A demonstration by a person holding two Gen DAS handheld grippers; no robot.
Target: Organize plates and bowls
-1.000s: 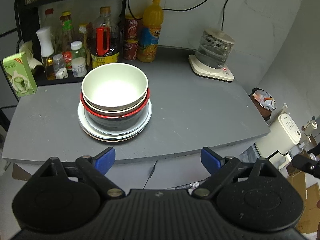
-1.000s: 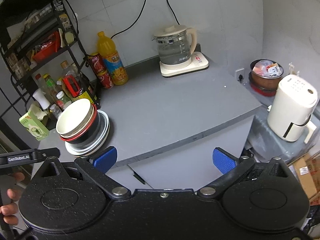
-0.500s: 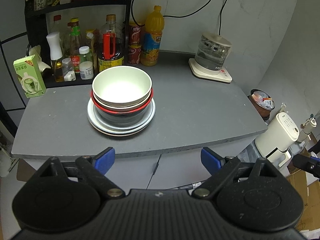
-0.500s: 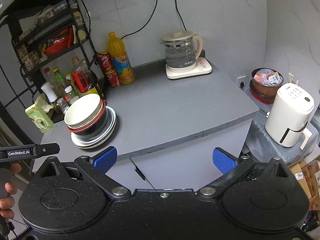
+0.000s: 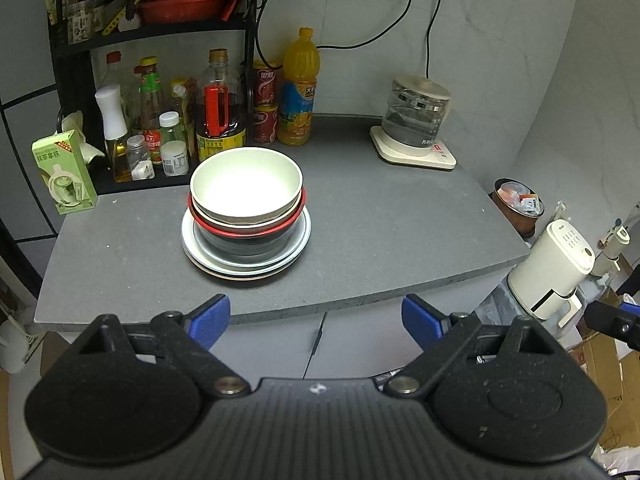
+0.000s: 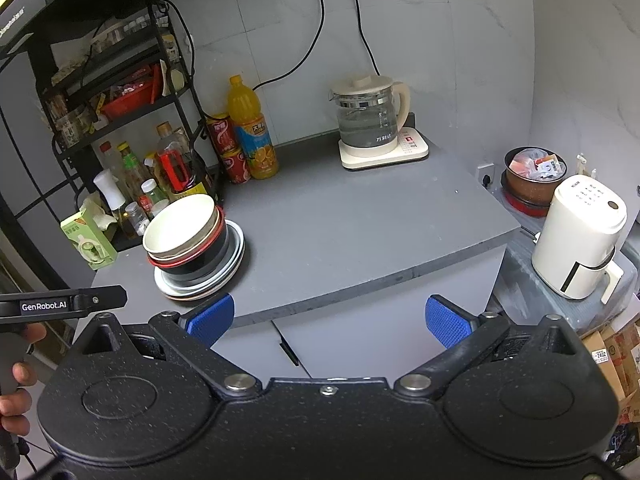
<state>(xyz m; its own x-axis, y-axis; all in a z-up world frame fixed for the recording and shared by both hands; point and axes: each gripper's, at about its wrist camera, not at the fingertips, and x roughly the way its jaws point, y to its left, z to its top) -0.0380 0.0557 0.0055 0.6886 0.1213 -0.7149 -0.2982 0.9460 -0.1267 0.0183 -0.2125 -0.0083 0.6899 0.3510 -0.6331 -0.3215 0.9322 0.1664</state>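
A stack of dishes stands on the grey counter [image 5: 380,232]: a cream bowl [image 5: 246,184] on top, a red-rimmed black bowl [image 5: 244,236] under it, and several plates [image 5: 200,254] at the bottom. The stack also shows in the right wrist view [image 6: 188,236]. My left gripper [image 5: 316,320] is open and empty, held off the counter's front edge, below the stack. My right gripper [image 6: 326,320] is open and empty, also in front of the counter edge, to the right of the stack.
A black rack [image 5: 72,92] with bottles stands at the back left, with a green carton [image 5: 64,172], cans and an orange juice bottle [image 5: 298,88]. A glass kettle [image 5: 416,124] sits at the back right. A white appliance [image 6: 580,244] stands beyond the counter's right edge.
Both grippers have pulled back and risen away from the counter, so the dish stack looks smaller and farther off. The dishes have not moved.
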